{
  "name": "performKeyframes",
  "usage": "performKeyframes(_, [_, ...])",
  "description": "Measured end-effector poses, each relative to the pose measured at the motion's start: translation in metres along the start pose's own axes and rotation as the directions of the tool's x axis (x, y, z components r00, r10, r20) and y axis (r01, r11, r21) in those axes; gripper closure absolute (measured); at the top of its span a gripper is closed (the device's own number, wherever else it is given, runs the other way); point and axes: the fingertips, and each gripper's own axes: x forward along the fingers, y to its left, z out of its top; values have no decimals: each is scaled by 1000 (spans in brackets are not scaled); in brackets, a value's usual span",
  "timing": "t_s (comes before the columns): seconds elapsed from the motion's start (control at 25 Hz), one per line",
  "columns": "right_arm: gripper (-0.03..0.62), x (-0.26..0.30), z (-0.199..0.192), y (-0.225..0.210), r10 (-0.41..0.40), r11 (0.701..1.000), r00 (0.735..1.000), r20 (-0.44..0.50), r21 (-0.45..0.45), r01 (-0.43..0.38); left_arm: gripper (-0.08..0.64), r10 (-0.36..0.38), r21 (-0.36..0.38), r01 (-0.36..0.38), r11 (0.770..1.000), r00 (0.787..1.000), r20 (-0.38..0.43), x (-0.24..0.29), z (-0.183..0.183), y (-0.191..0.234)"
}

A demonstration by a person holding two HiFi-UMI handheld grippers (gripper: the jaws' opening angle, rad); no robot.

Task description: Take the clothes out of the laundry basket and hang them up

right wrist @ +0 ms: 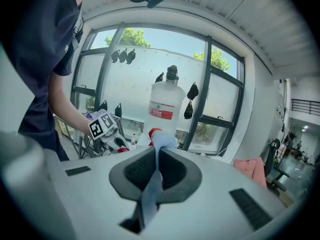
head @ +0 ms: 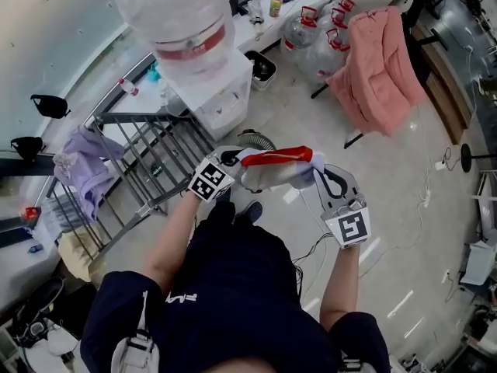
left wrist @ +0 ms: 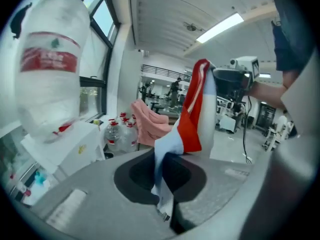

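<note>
The head view looks steeply down from above the person's shoulders, wide enough to take in the left gripper (head: pixel 231 162), the right gripper (head: pixel 324 176), a metal drying rack (head: pixel 147 158) and the floor. The left gripper view sits close behind its own jaws and faces across the hall toward a pink cloth (left wrist: pixel 147 120), with the right gripper near. The right gripper view, equally close, faces the opposite way, toward the windows (right wrist: pixel 145 69). All 3 views share the red-and-white garment (head: pixel 276 160) and the big water bottle (head: pixel 182 22).
</note>
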Motion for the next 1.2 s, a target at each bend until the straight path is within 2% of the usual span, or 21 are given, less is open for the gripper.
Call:
performKeyframes(0.08, [583, 1, 1, -1, 2, 1000, 1000, 6, 13, -2, 535, 93, -53, -91, 994, 995, 34, -24, 9, 4])
performKeyframes(0.16, [583, 3, 4, -1, 1, 1000, 1000, 23, 20, -1, 535, 191, -99, -184, 978, 980, 59, -52, 15, 5])
performKeyframes(0.28, [583, 8, 11, 2, 15, 999, 998, 65, 49, -19, 535, 340, -171, -322, 931, 936, 91, -96, 21, 3])
performKeyframes(0.44, [583, 19, 21, 16, 36, 992, 993, 109, 119, -49, 535, 476, -249, -434, 866, 868, 143, -156, 27, 1])
performKeyframes(0.56, [583, 19, 37, 37, 43, 988, 991, 129, 139, -61, 535, 546, -262, -497, 827, 822, 164, -201, 34, -10])
performKeyframes(0.68, [583, 16, 56, 64, 53, 990, 986, 161, 119, -72, 535, 605, -279, -549, 788, 775, 183, -243, 34, -29])
performKeyframes(0.88, [583, 3, 88, 113, 24, 997, 980, 200, 65, -37, 535, 688, -314, -620, 719, 700, 193, -307, 14, -76])
performKeyframes(0.96, [583, -5, 103, 136, 20, 997, 976, 216, 62, -35, 535, 707, -327, -634, 701, 678, 201, -335, 8, -96])
performKeyframes(1.04, [583, -13, 112, 164, 44, 997, 973, 227, 54, -58, 535, 734, -335, -659, 673, 649, 199, -365, -3, -117])
performKeyframes(1.2, [583, -28, 128, 227, 137, 988, 958, 253, 33, -150, 535, 793, -376, -705, 601, 583, 173, -425, -35, -154])
